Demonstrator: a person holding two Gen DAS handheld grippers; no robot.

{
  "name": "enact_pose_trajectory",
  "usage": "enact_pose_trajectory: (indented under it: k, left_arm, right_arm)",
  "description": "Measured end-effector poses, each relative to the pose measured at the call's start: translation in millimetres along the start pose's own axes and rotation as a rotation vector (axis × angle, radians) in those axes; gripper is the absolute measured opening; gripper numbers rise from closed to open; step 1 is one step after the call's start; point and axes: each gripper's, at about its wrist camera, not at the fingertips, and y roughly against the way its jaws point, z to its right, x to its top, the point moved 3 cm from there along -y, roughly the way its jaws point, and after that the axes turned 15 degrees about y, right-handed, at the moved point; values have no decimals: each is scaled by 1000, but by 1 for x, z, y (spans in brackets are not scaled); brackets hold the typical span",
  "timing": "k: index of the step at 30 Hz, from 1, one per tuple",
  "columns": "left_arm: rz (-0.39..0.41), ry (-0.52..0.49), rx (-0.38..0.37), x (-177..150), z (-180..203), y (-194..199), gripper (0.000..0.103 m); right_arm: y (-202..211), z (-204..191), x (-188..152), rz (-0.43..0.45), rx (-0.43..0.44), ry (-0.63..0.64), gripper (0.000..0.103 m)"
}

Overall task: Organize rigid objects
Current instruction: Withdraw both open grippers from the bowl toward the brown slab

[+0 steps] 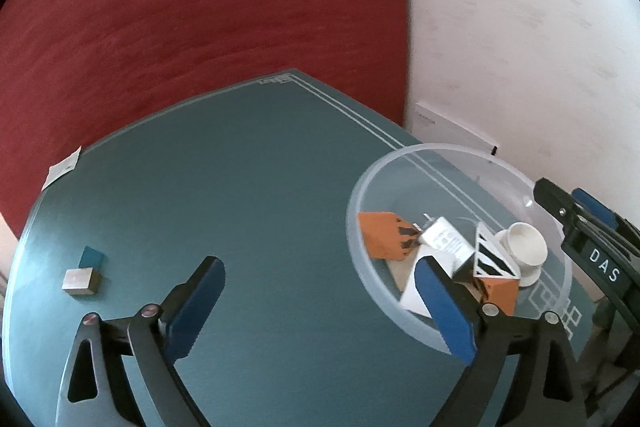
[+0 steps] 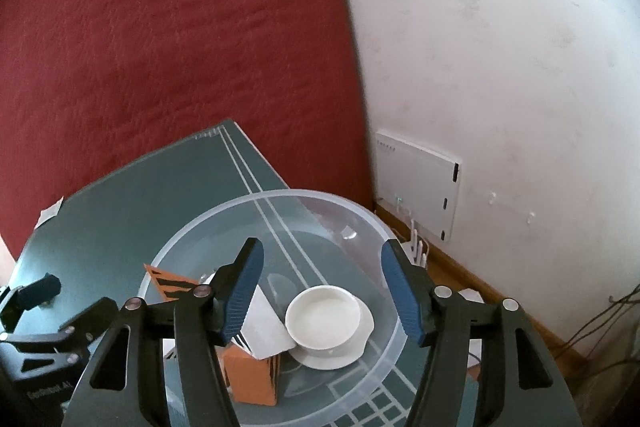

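Looks like a room in a home. Teal table (image 1: 248, 187) with pale border lines, pushed up against a large red textured surface (image 1: 200, 7), possibly a mattress or sofa back. Scuffed white wall (image 2: 500, 47) alongside, white router-like box (image 2: 416, 183) mounted low, cables trailing over a wooden floor (image 2: 500, 307).

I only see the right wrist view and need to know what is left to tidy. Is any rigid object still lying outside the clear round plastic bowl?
Observer: Yes, two. A small teal block and a small pale tan block sit side by side near the left edge of the blue-green mat.
Operator: Is the left gripper holding anything?
Observer: No. The left gripper is wide open, with only bare mat between its blue pads.
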Motion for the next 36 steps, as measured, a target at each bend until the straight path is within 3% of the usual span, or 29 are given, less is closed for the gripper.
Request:
enact_pose_trajectory:
  k: [22,36]
  left_arm:
    - [-24,106,56,-1,-34,-9,98]
    - [22,189,171,4,-84,-5,99]
  right_arm:
    - [-9,7,13,-11,44,95,63]
    - [-19,32,25,28,60,165,63]
